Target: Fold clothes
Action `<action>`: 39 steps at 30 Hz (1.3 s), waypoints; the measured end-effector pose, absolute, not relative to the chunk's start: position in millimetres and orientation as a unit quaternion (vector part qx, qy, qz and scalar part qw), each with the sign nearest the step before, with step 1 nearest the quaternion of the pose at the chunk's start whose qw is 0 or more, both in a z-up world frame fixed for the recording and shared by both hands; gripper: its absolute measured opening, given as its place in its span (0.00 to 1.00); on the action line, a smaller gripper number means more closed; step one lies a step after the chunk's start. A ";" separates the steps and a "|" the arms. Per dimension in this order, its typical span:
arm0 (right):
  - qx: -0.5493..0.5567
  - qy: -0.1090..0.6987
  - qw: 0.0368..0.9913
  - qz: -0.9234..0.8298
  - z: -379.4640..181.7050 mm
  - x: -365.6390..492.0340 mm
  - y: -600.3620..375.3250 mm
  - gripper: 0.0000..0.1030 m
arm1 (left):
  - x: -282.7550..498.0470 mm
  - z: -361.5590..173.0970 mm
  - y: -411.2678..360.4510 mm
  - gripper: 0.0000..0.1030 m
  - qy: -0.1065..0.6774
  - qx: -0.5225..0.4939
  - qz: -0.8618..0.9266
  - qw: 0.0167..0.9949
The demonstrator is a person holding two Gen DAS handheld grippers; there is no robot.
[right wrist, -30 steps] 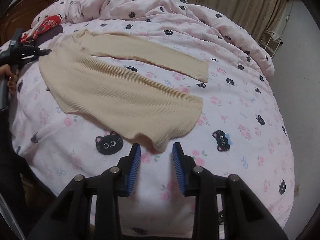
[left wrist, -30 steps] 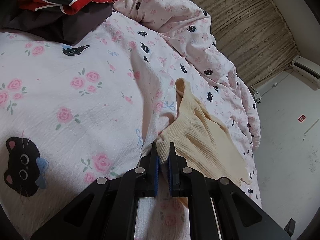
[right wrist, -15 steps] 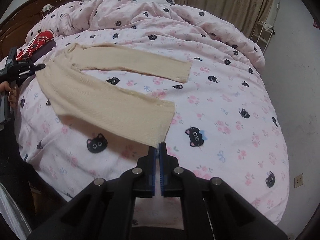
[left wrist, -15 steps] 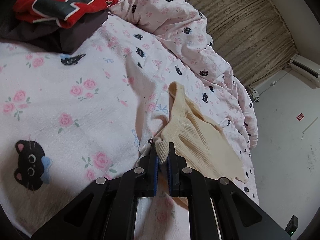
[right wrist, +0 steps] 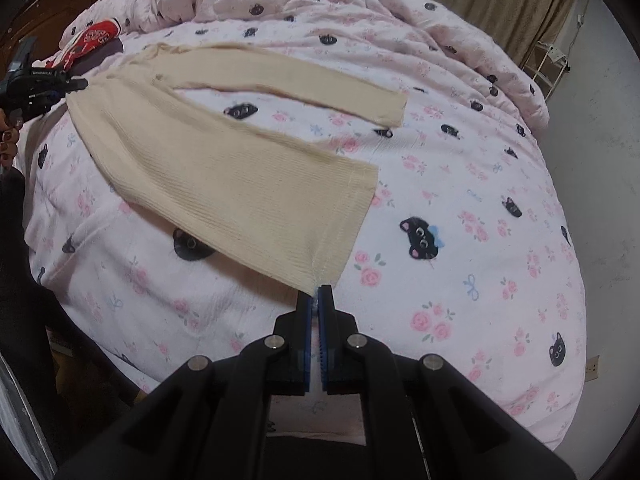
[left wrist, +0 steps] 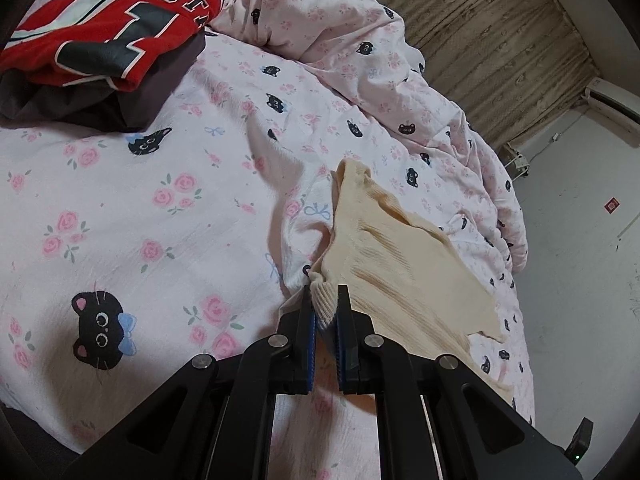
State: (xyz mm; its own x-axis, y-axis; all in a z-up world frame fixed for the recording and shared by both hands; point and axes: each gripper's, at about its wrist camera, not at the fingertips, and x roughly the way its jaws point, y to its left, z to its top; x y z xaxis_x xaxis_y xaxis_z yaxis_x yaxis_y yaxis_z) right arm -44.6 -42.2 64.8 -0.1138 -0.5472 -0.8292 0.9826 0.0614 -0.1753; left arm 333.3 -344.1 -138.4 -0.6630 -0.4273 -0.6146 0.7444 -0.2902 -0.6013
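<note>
Fold setup step: cream ribbed trousers lying spread on the bed, both ends pinched, fold itself not yet made. Left tongs clenched on the waistband corner of the trousers, fabric bunched between the blue pads and lifted slightly off the bed. Right tongs clenched on the hem corner of the near leg, pads shut tight on a thin edge of cloth. Near leg stretched fairly taut between the two grips; far leg lying flat beyond it, splayed away from it at the hem end, touching only at the crotch. Folded red jersey on a dark garment sitting well apart from the trousers, past the waistband end, likely the finished pile. Next move, as a guess: carry the near leg over onto the far leg, both grips travelling together so the edge stays straight, then release once the hems line up. Thin hold at the hem looks like the weak point; worth keeping tension low to avoid slipping out. Bedding soft and rumpled beyond the trousers, so expect creases to need smoothing after the lay-down.
</note>
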 end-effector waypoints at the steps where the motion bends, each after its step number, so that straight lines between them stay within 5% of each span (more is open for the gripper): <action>1: 0.269 0.396 0.610 -0.632 69.0 -45.5 -41.6 0.03 | 332.5 -135.4 -344.0 0.06 0.461 0.172 -0.787 0.373; 11: 0.284 0.341 0.632 -0.636 111.8 -66.6 -59.3 0.03 | 318.6 -111.9 -350.4 0.06 0.447 0.196 -0.787 0.378; 26: 0.307 0.357 0.632 -0.616 87.0 -62.4 -52.9 0.03 | 329.6 -129.7 -349.6 0.06 0.471 0.203 -0.773 0.374; 39: 0.307 0.322 0.661 -0.604 145.6 -92.2 -112.6 0.03 | 285.4 -66.1 -390.1 0.06 0.477 0.246 -0.759 0.368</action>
State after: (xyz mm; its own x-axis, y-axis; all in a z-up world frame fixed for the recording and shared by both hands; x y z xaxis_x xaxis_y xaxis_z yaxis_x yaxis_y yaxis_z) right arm -92.2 -112.6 145.6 0.0617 -0.6008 -0.7970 0.9966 0.0807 0.0163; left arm 285.4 -390.1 -66.1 -0.6080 -0.3237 -0.7249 0.7936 -0.2732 -0.5437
